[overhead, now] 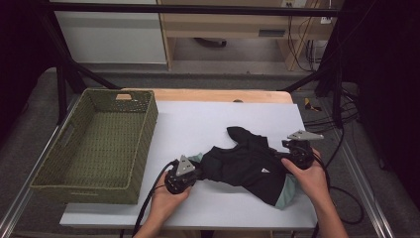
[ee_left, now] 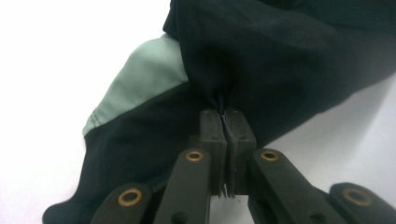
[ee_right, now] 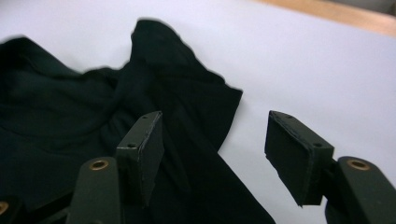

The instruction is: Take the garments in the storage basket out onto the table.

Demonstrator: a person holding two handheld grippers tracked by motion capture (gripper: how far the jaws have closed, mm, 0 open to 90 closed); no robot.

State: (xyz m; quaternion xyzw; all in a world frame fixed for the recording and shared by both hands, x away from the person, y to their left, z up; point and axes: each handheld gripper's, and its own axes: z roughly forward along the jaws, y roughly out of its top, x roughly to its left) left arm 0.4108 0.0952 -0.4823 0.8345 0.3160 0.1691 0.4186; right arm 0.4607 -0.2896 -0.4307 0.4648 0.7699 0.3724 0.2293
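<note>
A crumpled black garment [overhead: 245, 161] with pale green parts lies on the white table top [overhead: 198, 124], right of the middle. My left gripper [overhead: 195, 173] sits at its left end. In the left gripper view the two pads of my left gripper [ee_left: 227, 128] are pressed together on a pinched fold of the black cloth [ee_left: 261, 60], beside a pale green panel [ee_left: 140, 74]. My right gripper [overhead: 285, 156] is at the garment's right edge. In the right gripper view my right gripper [ee_right: 215, 144] stands open above the black cloth [ee_right: 70, 116], nothing between its pads.
A green woven basket [overhead: 133, 144] stands empty on the left of the table. A pale green bit of cloth [overhead: 288, 192] pokes out under the right hand. The table's wooden edge [overhead: 223, 95] runs along the back; black frame posts and cables stand beyond.
</note>
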